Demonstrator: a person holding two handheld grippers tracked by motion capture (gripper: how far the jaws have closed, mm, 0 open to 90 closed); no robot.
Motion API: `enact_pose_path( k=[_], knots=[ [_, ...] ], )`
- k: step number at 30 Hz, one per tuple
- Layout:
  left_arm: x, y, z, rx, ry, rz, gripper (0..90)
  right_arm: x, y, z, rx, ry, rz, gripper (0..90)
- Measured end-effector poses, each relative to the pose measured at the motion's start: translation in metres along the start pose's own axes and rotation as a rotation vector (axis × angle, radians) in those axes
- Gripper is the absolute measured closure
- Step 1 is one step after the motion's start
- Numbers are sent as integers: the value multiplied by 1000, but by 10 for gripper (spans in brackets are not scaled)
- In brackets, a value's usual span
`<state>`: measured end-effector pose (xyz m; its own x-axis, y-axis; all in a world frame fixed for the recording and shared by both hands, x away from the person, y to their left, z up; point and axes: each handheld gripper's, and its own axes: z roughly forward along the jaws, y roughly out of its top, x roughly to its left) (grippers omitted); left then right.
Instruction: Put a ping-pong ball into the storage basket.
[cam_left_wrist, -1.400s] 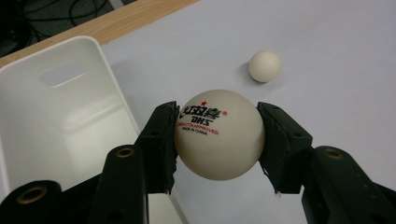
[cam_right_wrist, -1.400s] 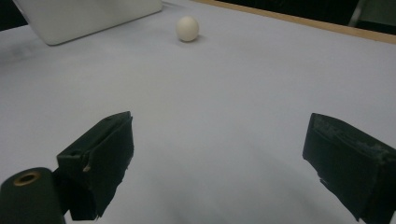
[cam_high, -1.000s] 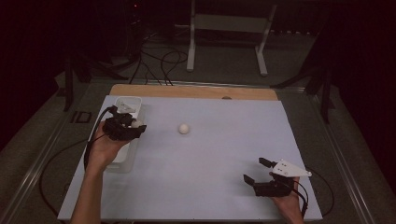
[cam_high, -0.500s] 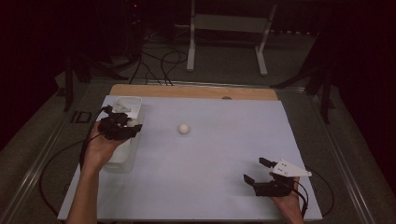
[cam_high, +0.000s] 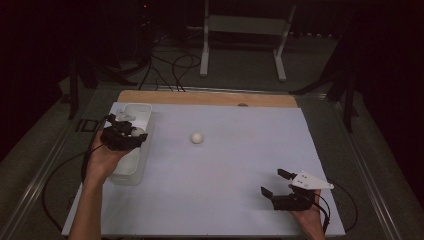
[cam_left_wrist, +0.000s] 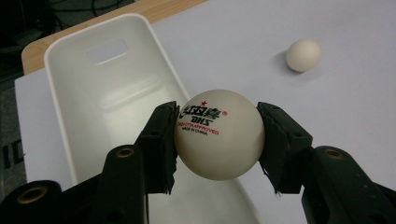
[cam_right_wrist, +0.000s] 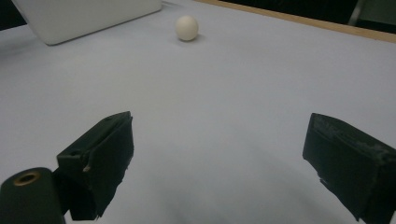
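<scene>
Tabletop covered in pale blue sheet (cam_high: 225, 190) bears a white oblong plastic bin (cam_left_wrist: 93, 93), above which the left gripper (cam_left_wrist: 219, 135) clamps a printed white ping-pong ball (cam_left_wrist: 219, 135), the right gripper (cam_right_wrist: 219, 158) gaping empty, a second plain ball (cam_high: 197, 138) lying mid-table.
</scene>
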<state>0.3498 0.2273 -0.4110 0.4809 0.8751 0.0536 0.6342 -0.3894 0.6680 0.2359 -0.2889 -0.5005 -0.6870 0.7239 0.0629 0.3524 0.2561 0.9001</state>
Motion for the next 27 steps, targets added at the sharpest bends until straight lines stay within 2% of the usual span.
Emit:
enact_pose_path(
  k=[27],
  knots=[
    [18,-18,5,39,47,-25,510,0,0,0,0,-2,-1,82]
  ],
)
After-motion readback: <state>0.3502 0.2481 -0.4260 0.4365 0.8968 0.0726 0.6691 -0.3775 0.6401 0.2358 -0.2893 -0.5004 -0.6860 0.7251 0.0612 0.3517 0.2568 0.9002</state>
